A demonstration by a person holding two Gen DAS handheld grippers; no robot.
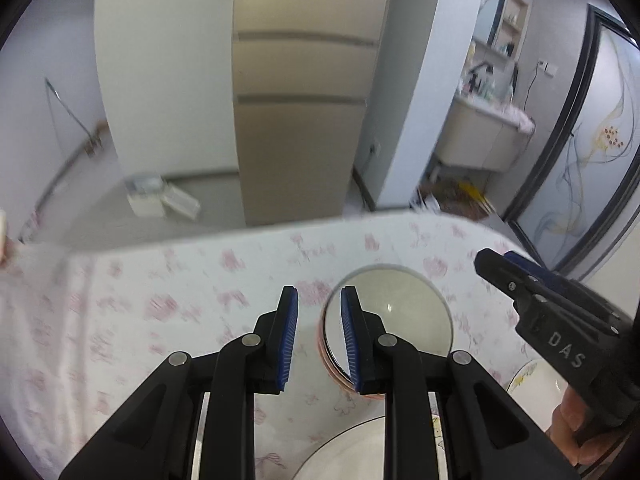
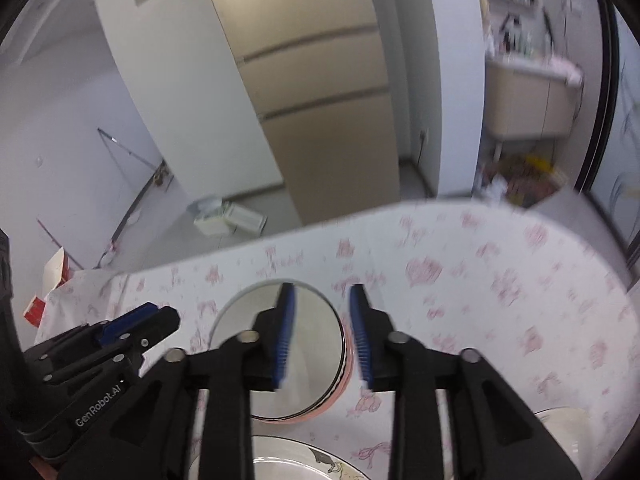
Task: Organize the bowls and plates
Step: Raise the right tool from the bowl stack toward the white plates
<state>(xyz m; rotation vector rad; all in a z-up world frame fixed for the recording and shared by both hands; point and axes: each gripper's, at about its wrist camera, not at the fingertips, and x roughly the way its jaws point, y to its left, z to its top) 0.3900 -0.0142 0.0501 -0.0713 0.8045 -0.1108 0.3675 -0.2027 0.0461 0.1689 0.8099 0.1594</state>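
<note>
While both tools hung narrow and empty, the left tool (image 1: 319,336) and right tool (image 2: 322,336) risked clipping the stacked plates (image 1: 396,312) just below and toppling them.

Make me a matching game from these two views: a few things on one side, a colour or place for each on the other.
Things:
1. finger pads
2. stack of plates
3. tablecloth
4. black-rimmed plate

Descriptions:
A. white with pink flowers
B. blue and ribbed
C. at the bottom edge, nearest the cameras
D. pink rim lowest, grey plate on top

Pairs: 1-B, 2-D, 3-A, 4-C
</note>
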